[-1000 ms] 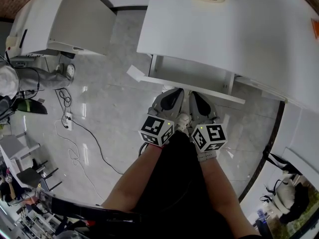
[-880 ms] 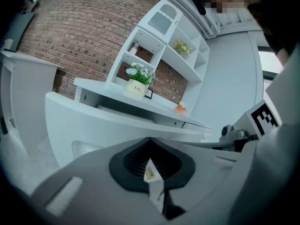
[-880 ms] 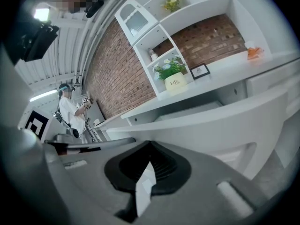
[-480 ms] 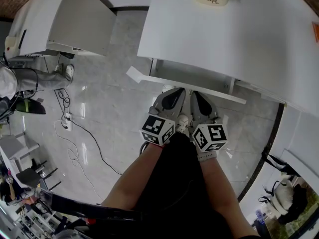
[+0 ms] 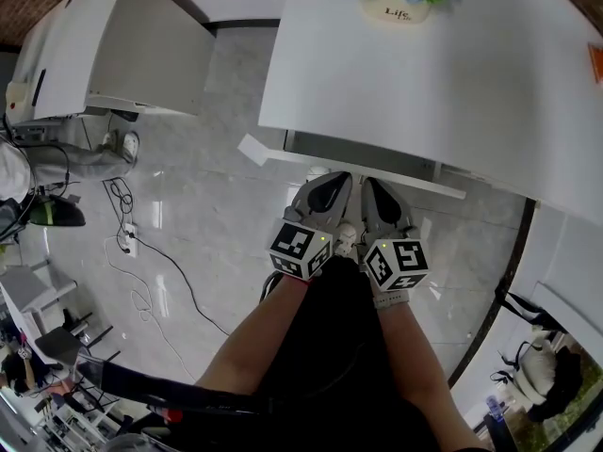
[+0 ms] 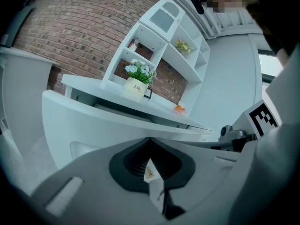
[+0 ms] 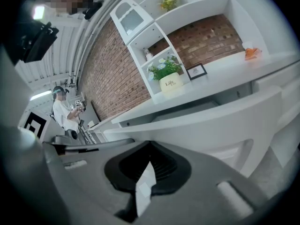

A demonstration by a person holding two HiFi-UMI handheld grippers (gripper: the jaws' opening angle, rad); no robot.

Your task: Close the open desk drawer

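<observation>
The white desk (image 5: 452, 73) fills the upper right of the head view. Its drawer front (image 5: 396, 179) is a long white panel under the desk edge, with only a narrow dark gap behind it. My left gripper (image 5: 335, 181) and right gripper (image 5: 370, 186) stand side by side, tips against the panel's middle. Both are shut with nothing between the jaws. In the left gripper view the drawer front (image 6: 93, 125) spans the frame just beyond the left gripper (image 6: 150, 140). In the right gripper view the same drawer front (image 7: 215, 123) lies past the right gripper (image 7: 150, 145).
A flower pot (image 5: 400, 0) and a small orange object (image 5: 595, 59) sit on the desk top. A second white desk (image 5: 122, 45) stands at the left across a grey tiled aisle with cables (image 5: 151, 252). A white shelf unit (image 7: 154, 22) stands against a brick wall.
The drawer front has slid in toward the desk, and the gap behind it has narrowed. Both grippers moved forward with it.
</observation>
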